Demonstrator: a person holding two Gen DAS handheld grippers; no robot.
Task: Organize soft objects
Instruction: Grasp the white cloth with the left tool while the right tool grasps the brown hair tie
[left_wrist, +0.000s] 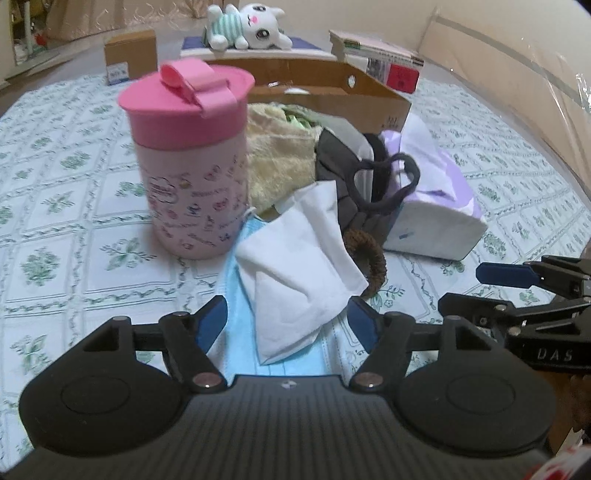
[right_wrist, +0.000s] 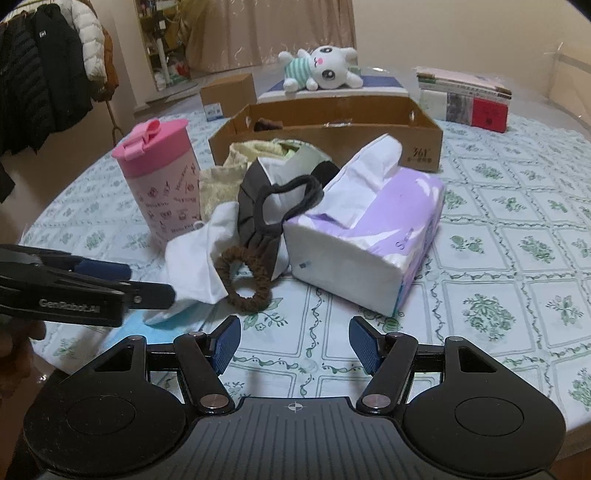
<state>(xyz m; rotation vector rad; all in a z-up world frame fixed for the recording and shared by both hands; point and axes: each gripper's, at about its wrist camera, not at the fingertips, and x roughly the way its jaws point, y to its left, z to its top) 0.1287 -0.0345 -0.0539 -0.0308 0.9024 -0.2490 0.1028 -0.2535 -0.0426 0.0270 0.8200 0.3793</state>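
Left wrist view: left gripper (left_wrist: 286, 317) low over the floral tablecloth (left_wrist: 74, 206), jaws spread wide, blue pads either side of a white mask (left_wrist: 299, 266) without pressing on it; nothing held. White mask creased and folded, lying on top of a flat light-blue mask (left_wrist: 236, 295), its lower corner reaching between the pads. Brown hair tie (left_wrist: 376, 258), a fuzzy ring, touching the white mask's right edge. Behind it a dark grey mask (left_wrist: 332, 173) with black ear loops, crumpled, leaning against a purple-and-white soft tissue pack (left_wrist: 439, 206) with a sheet sticking up from its top. Pale yellow towel (left_wrist: 280, 162), fluffy and bunched, between the dark mask and a pink lidded cup (left_wrist: 188, 155) standing upright at left. Open cardboard box (left_wrist: 332, 92) just behind the pile; white plush rabbit (left_wrist: 247, 26) in a green-striped shirt lying on a flat box farther back, beside a stack of books (left_wrist: 380, 55). Right wrist view: right gripper (right_wrist: 295, 345) also parted wide, empty, only bare tablecloth between its pads, hair tie (right_wrist: 245, 277) and tissue pack (right_wrist: 369, 236) just ahead. Left gripper (right_wrist: 122, 280) visible at the left edge of that view, its fingers over the white mask (right_wrist: 195, 266).
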